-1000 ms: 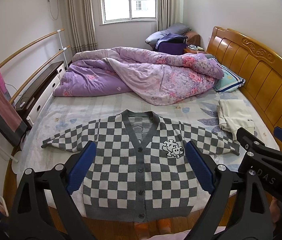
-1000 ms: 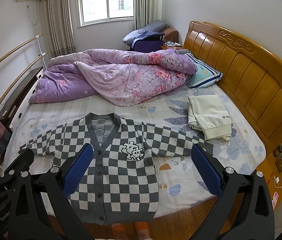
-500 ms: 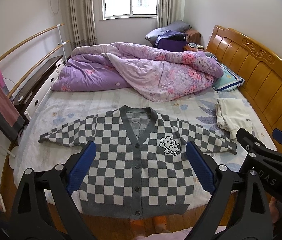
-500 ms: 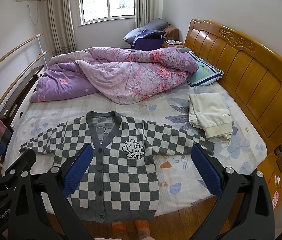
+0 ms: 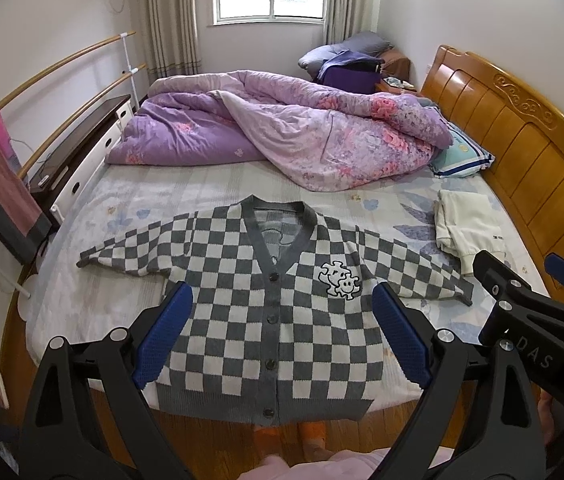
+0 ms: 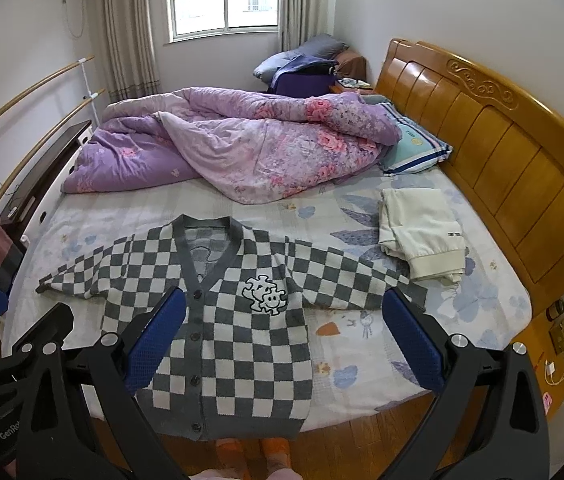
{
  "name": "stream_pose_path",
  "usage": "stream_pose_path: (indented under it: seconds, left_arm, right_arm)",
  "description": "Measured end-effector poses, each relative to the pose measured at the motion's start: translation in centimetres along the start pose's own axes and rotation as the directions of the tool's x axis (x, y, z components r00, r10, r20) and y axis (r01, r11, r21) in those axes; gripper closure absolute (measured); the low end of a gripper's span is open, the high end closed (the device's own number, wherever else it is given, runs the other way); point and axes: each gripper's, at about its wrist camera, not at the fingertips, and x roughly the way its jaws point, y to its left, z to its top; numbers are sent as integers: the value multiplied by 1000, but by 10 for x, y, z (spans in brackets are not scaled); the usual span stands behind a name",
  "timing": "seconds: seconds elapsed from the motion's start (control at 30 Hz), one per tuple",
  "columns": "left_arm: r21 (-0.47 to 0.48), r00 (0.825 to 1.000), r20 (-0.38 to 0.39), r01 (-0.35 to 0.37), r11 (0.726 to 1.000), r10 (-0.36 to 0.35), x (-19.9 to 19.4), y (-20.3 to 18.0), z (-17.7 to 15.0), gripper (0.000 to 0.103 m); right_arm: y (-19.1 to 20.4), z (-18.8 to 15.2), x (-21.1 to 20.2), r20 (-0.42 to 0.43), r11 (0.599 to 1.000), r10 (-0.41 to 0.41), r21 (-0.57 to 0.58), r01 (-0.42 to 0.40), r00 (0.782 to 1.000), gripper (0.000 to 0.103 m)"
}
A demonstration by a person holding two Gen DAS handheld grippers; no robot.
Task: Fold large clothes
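Note:
A grey and white checkered cardigan (image 5: pixel 242 312) lies flat and face up on the bed, sleeves spread to both sides, hem hanging over the near edge. It also shows in the right wrist view (image 6: pixel 234 320). My left gripper (image 5: pixel 282 336) is open and empty, held above the cardigan's lower body. My right gripper (image 6: pixel 286 340) is open and empty, above the cardigan's right half. The right gripper also shows at the right edge of the left wrist view (image 5: pixel 530 292).
A crumpled purple floral duvet (image 5: pixel 282 136) fills the far half of the bed. Folded cream clothes (image 6: pixel 422 228) lie near the wooden headboard (image 6: pixel 502 140), beside a striped pillow (image 6: pixel 414 148). A cabinet and rails (image 5: pixel 66 152) stand left of the bed. Feet show below the bed's edge.
Both grippers have drifted slightly, so the cardigan sits a little higher and nearer in view. Both stay open and empty. The cardigan has not moved.

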Motion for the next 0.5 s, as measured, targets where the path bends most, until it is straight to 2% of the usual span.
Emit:
stream_pose_path:
  seconds: [0.27,0.5]
  left_arm:
    - [-68,997,-51,-54,996,51,1,1,-1,12]
    - [-131,991,-96,-106,986,94,0,3,-10,12]
  right_arm:
    - [0,9,11,-34,995,78,-60,-80,996,8]
    - [7,11,22,-79,972,193,-120,-201,978,9]
